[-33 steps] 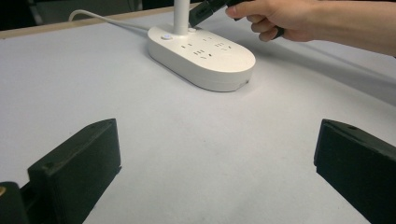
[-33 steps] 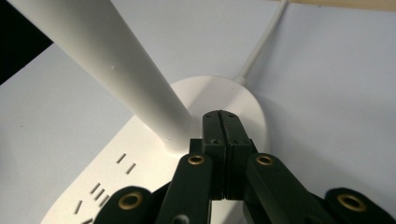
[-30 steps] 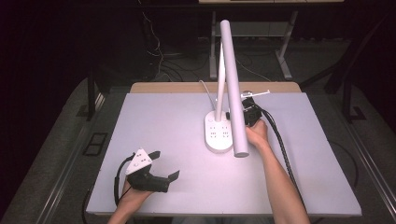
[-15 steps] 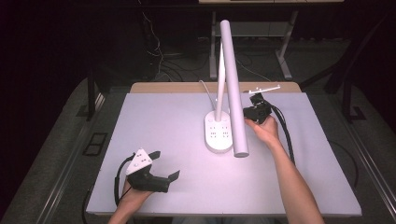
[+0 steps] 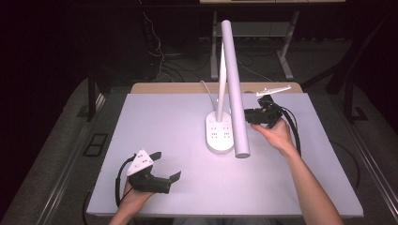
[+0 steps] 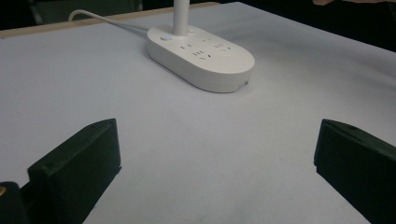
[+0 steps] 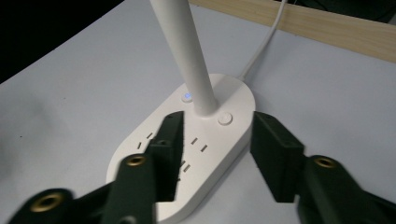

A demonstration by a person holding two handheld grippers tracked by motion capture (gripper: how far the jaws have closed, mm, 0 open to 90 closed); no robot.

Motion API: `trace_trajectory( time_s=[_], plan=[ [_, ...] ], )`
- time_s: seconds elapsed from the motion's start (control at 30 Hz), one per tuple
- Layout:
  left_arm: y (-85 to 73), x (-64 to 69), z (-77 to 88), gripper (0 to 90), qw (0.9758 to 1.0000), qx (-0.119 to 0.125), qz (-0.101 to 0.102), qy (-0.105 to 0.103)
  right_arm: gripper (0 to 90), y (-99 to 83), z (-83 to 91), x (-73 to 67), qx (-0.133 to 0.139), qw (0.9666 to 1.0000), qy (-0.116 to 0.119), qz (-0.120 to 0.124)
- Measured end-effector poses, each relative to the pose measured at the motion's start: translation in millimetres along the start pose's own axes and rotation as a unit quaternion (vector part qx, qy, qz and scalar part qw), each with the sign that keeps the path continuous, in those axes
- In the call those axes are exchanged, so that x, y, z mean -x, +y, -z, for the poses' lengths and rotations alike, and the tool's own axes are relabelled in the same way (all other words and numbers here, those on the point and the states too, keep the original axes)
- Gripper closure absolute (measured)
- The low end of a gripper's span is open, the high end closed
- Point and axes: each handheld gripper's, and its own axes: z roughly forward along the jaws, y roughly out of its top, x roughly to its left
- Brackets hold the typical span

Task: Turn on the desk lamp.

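Right gripper (image 7: 215, 149): jaws part-spread, just been opening, gripping nothing; beyond its fingertips stands the smooth white plastic oval lamp base (image 7: 201, 140) with sockets. Left gripper (image 6: 215, 172): jaws wide, empty, over matte table (image 6: 196, 154).

lamp stem (image 7: 184, 51) cut off at top, cable (image 7: 261, 44) end hidden

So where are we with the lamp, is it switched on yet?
Looks done: the blue light on the lamp base glows, and the table under the lamp head is bright. In hand: the right claw hovers by the base; its jaws have just been opening, with nothing between them. The left claw rests open, idle. Left: probably only pulling the right claw clear.
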Motion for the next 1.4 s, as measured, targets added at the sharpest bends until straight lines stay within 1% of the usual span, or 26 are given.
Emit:
trace_trajectory(
  time_s=[0.07, 0.1, 0.13, 0.2, 0.23, 0.27, 0.3, 0.37, 0.53, 0.6, 0.67, 0.9, 1.0, 1.1, 1.23, 1.4],
  plan=[
    [0.0, 0.3, -0.1, 0.0, 1.0, 0.0, -0.001, 0.0, 33.7, -2.3, 6.3, -3.3, 0.001, 1.0, -0.008, 0.002],
    [0.0, 0.4, -0.1, 0.0, 1.0, 0.0, -0.001, 0.0, 22.0, -5.3, 11.9, -6.4, 0.0, 0.9999, -0.013, 0.005],
    [-0.1, 0.5, -0.1, 0.0, 1.0, 0.0, 0.0, -0.001, 22.0, -5.3, 11.9, -6.4, 0.0, 0.9999, -0.013, 0.005],
    [-0.1, 0.5, -0.1, 0.0, 1.0, 0.0, 0.0, 0.0, 11.1, -9.4, 17.8, -9.1, -0.001, 0.9999, -0.015, 0.005],
    [0.0, 0.5, 0.0, 0.0, 1.0, 0.001, 0.001, 0.0, 9.3, -10.9, 20.0, -10.0, -0.002, 0.9999, -0.017, 0.003],
    [0.0, 0.4, 0.1, 0.0, 1.0, 0.001, 0.0, 0.0, 2.8, -13.6, 23.7, -11.4, -0.001, 0.9998, -0.017, 0.005],
    [0.0, 0.4, 0.3, 0.0, 1.0, 0.001, 0.001, 0.0, 0.3, -15.1, 25.5, -12.5, -0.002, 0.9998, -0.019, 0.004],
    [0.0, 0.5, 0.3, 0.0, 1.0, 0.001, 0.001, 0.0, 0.1, -19.6, 31.4, -15.0, 0.004, 0.9998, -0.018, 0.004],
    [-0.1, 1.1, -0.2, 0.0, 1.0, 0.001, 0.001, -0.001, 0.1, -30.7, 44.4, -20.7, 0.01, 0.9999, -0.009, 0.002],
    [-0.1, 1.3, -0.3, 0.0, 1.0, 0.001, 0.0, -0.001, 0.0, -36.0, 49.9, -23.0, 0.016, 0.9999, -0.004, 0.003],
    [0.0, 1.2, -0.1, 0.0, 1.0, 0.002, 0.001, -0.001, 0.1, -40.9, 54.3, -25.0, 0.02, 0.9998, 0.002, 0.003],
    [0.0, 1.1, -0.1, 0.0, 1.0, 0.001, 0.001, -0.001, 0.1, -58.3, 68.4, -31.3, 0.029, 0.9995, 0.011, 0.001],
    [0.0, 1.3, -0.1, 0.0, 1.0, 0.001, 0.0, -0.001, 0.1, -66.7, 73.7, -32.4, 0.032, 0.9994, 0.011, -0.002],
    [0.0, 1.3, 0.1, 0.0, 1.0, 0.001, 0.0, 0.0, 0.1, -75.8, 78.4, -32.8, 0.037, 0.9992, 0.013, -0.01],
    [0.0, 1.4, -0.1, 0.0, 1.0, 0.001, 0.001, -0.001, 0.1, -89.8, 82.4, -32.9, 0.036, 0.9991, 0.014, -0.016],
    [0.1, 1.4, 0.3, 0.0, 1.0, 0.0, -0.001, 0.001, 0.1, -108.1, 85.0, -33.7, 0.034, 0.9992, 0.007, -0.02]
  ],
)
